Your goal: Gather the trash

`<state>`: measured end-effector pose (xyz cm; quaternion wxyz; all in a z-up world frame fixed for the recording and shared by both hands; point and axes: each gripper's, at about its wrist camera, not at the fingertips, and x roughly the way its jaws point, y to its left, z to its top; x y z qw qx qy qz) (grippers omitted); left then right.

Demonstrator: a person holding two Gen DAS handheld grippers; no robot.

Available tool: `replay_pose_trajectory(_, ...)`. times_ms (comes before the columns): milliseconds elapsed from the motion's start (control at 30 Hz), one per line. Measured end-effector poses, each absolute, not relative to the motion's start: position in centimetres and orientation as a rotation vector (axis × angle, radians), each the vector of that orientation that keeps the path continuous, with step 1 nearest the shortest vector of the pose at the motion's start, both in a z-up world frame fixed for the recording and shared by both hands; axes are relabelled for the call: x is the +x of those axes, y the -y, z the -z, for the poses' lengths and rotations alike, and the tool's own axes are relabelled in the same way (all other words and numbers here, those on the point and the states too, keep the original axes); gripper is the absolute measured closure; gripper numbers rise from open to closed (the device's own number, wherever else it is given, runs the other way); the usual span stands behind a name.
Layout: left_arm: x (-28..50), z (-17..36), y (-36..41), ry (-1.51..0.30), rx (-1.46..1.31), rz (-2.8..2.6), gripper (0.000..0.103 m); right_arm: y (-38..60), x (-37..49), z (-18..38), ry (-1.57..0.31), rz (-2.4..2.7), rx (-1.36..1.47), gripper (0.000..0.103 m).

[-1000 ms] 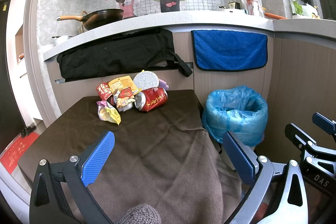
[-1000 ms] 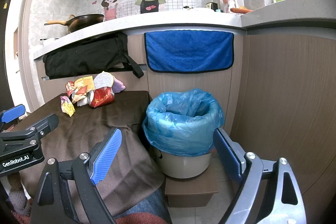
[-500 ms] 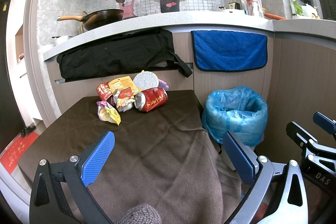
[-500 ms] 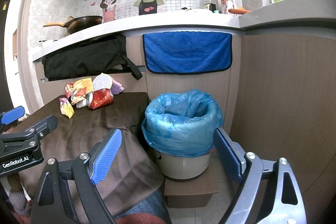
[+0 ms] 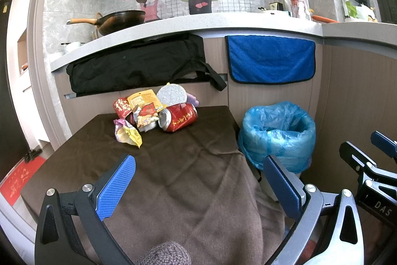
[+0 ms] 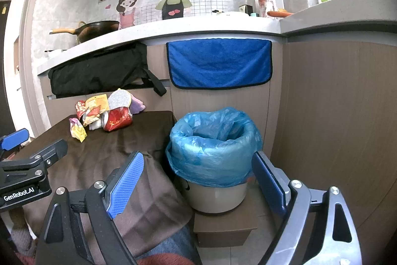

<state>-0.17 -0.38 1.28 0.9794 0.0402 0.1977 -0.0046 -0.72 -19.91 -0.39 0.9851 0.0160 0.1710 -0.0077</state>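
Observation:
A heap of trash lies at the far side of a brown-clothed table [image 5: 173,178]: a red can [image 5: 180,117] on its side, a crumpled yellow wrapper [image 5: 127,133], red and yellow snack packets [image 5: 139,102] and a silver round pad [image 5: 171,96]. The heap also shows in the right wrist view [image 6: 104,113]. A white bin with a blue liner [image 5: 278,131] [image 6: 213,140] stands on the floor right of the table. My left gripper [image 5: 198,180] is open and empty over the table's near half. My right gripper [image 6: 198,180] is open and empty, just before the bin.
A black bag [image 5: 134,66] and a blue towel [image 5: 270,58] hang from the counter behind the table. A wok [image 5: 119,20] and bottles [image 5: 297,3] stand on the counter. The bin rests on a low brown stand [image 6: 223,227]. A wood-panelled cabinet wall [image 6: 335,116] is at right.
The right gripper has drifted slightly right and towards the bin. The left gripper has barely moved. Both stay open.

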Motion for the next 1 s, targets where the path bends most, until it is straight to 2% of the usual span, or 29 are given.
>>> replay_pose_trajectory(567, 1.3, -1.2, 0.0, -0.422, 0.071, 0.012, 0.001, 20.2, -0.1, 0.2, -0.327, 0.013, 0.016, 0.016)
replay_pose_trajectory(1000, 10.4, -2.2, -6.4, -0.434, 0.001, -0.066, 0.001, 17.0, 8.5, -3.1, -0.290, -0.071, -0.071, 0.016)
